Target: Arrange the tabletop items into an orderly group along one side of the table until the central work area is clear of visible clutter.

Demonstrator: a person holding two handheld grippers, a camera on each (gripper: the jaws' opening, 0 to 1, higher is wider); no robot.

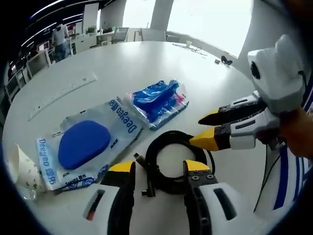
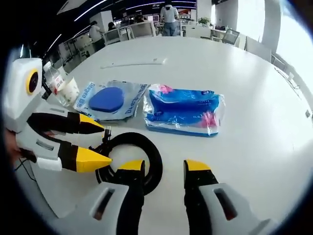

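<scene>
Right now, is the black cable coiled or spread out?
Coiled: the black cable lies in a closed ring on the table, its plug ends beside the loop.

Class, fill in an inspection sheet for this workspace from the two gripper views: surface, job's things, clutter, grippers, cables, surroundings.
Surface: round white table, mostly bare beyond the near items.
Job's things: coiled black cable; clear bag with a blue pad; blue wrapped pack; paper cup at the edge beside the bag.
Clutter: a long white ruler-like strip lying apart, farther out.
Grippers: left gripper open, jaws over the coil; right gripper open, near the coil's rim.
Cables: the coil, with its plug end sticking out; nothing else seen.
Surroundings: office desks, chairs, windows, people standing at the back.
</scene>
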